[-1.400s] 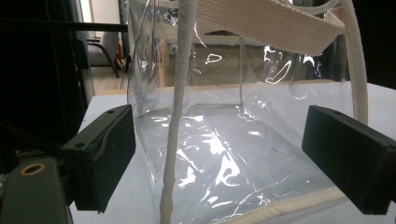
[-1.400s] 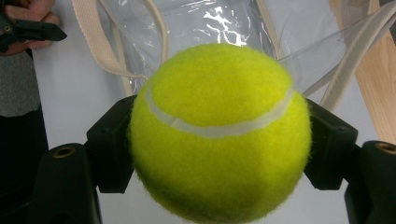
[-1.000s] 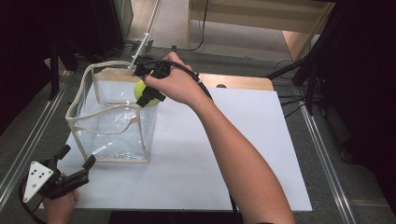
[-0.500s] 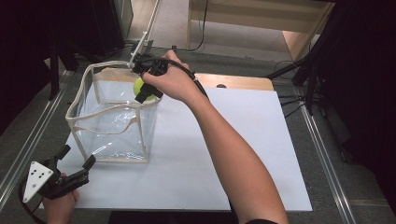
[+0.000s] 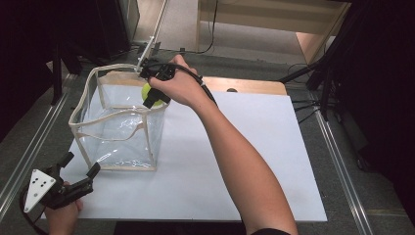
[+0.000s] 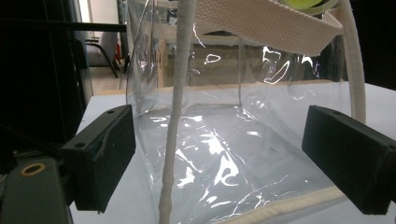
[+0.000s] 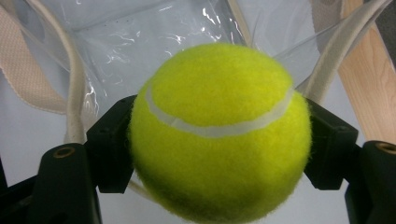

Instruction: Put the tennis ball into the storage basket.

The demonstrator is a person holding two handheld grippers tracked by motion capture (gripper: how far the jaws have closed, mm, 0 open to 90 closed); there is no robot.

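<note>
Clamping a tennis ball (image 7: 219, 133) above the open clear bag (image 5: 120, 129), the right gripper (image 5: 155, 98) risks bouncing it off the soft rim (it sags); the left gripper (image 5: 80, 166) waits, jaws apart, just beside the bag.

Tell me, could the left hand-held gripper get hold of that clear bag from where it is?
Probably yes. The left hand-held gripper sits open at the near corner of the clear bag, with nothing between them; the bag's wall lies right before its spread jaws.
</note>
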